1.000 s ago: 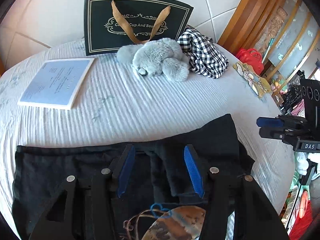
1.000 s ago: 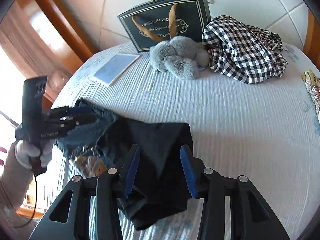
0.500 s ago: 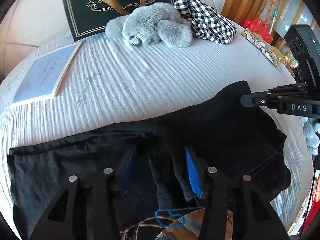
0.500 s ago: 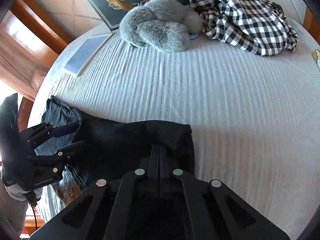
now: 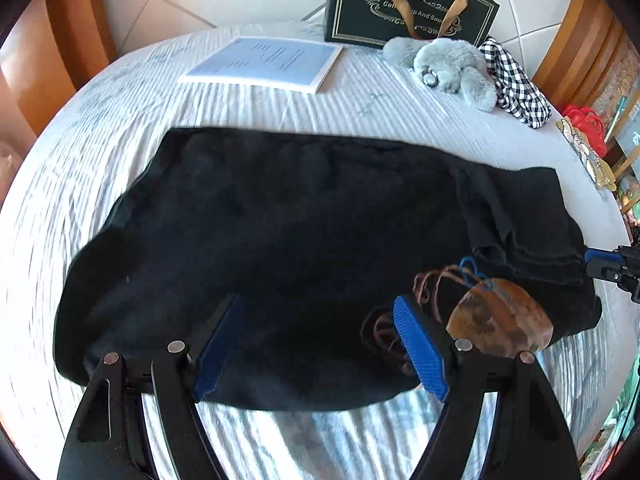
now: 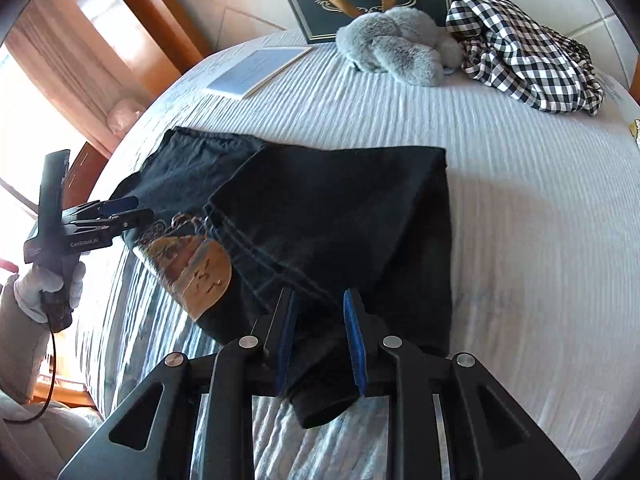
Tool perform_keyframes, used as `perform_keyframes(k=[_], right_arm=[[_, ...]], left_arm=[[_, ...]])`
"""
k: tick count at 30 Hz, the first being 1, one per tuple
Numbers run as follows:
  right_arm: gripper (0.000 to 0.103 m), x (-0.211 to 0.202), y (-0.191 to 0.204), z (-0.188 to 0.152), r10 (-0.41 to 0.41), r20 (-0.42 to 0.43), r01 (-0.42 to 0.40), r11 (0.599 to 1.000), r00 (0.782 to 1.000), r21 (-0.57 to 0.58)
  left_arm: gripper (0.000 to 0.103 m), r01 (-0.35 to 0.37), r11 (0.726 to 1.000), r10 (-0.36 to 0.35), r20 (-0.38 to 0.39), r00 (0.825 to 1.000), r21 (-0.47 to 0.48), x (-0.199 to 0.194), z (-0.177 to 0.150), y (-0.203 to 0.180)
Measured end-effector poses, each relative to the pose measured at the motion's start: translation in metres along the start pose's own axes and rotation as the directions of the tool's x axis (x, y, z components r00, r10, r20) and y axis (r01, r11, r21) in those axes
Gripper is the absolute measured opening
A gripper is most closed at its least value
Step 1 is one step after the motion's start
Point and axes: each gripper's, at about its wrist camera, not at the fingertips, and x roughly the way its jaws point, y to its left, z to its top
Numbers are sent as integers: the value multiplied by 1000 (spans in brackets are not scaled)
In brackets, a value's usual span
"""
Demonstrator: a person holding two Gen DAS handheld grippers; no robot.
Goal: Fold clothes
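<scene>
Right gripper just released, jaws parted over black shirt corner, lower centre. Left gripper spread wide, holding nothing. Shirt lies mid-frame on bed, side folded over; next fold due.

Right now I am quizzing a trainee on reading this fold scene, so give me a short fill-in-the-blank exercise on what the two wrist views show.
1. The black garment lies on a bed sheet whose colour is ____.
2. The jaws of the left gripper and the right gripper both stand ____.
3. Beside the grey plush toy lies a crumpled cloth with a black-and-white ____ pattern.
4. Behind the plush toy stands a dark gift ____ with tan handles.

Missing words: white; open; checked; bag
</scene>
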Motion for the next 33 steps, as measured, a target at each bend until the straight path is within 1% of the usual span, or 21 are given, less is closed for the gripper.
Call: perform_keyframes(k=[1, 3, 4, 6, 8, 9, 11, 13, 15, 16, 17, 20, 21, 22, 23, 24, 26, 28, 31, 33], right_arm=[[24, 5, 3, -5, -7, -20, 7, 1000, 1000, -18], [24, 19, 5, -16, -67, -96, 63, 997, 993, -46], [24, 20, 5, -20, -78, -92, 73, 996, 993, -51], [24, 14, 2, -22, -101, -90, 98, 995, 991, -31], [25, 7, 2, -23, -128, -89, 127, 992, 988, -20], [25, 2, 4, -23, -126, -74, 125, 992, 989, -27], [26, -7, 11, -24, -86, -43, 85, 996, 995, -26], [31, -6, 17, -27, -41, -31, 40, 999, 999, -30], [33, 4, 21, -31, -40, -54, 38, 999, 998, -37], [33, 8, 21, -34, -50, -66, 48, 998, 997, -37], [32, 12, 18, -37, -63, -75, 61, 998, 995, -33], [32, 10, 7, -42, -81, -104, 83, 996, 991, 14], [36, 9, 3, -43, -94, -119, 97, 995, 988, 24], [39, 8, 0, -44, -95, -129, 100, 994, 987, 31], [39, 5, -3, -46, -99, -136, 104, 994, 986, 35], [39, 0, -4, -46, -100, -132, 105, 994, 986, 33], [39, -13, -6, -43, -79, -96, 81, 997, 992, 18], [39, -25, -10, -36, -59, -59, 59, 998, 996, -15], [40, -36, -24, -19, -40, -30, 37, 995, 999, -96], [40, -39, -34, -5, -21, -15, 18, 985, 1000, -174]], left_arm=[[78, -16, 1000, 16, 2, 1000, 17, 1, -7, 0], [79, -61, 996, 59, 30, 998, 68, 0, -18, -4], [79, -61, 996, 59, 29, 998, 67, -2, -20, -2], [79, -42, 999, 42, 24, 999, 27, -11, -19, 8], [79, -65, 998, 66, 49, 997, -19, -23, -15, 28], [79, -85, 995, 87, 56, 995, -44, -27, -13, 40], [79, -125, 987, 131, 51, 990, -99, -32, -11, 69], [79, -146, 978, 151, 22, 988, -151, -32, -15, 97], [79, -193, 965, 196, -4, 981, -179, -32, -24, 119], [79, -226, 955, 227, -20, 974, -192, -30, -29, 131], [84, -232, 950, 231, -27, 973, -211, -29, -33, 142], [94, -207, 943, 207, -29, 978, -261, -29, -39, 160], [94, -218, 942, 217, -30, 976, -256, -30, -38, 159], [94, -239, 941, 238, -32, 971, -238, -31, -36, 154], [94, -246, 942, 247, -22, 969, -228, -36, -34, 146], [94, -243, 944, 248, -7, 969, -223, -41, -32, 138], [94, -216, 951, 229, 37, 973, -222, -56, -28, 111], [94, -185, 957, 206, 77, 976, -222, -67, -26, 73], [95, -116, 965, 149, 128, 981, -237, -76, -25, 7], [95, -87, 963, 128, 145, 981, -255, -70, -28, -43]])
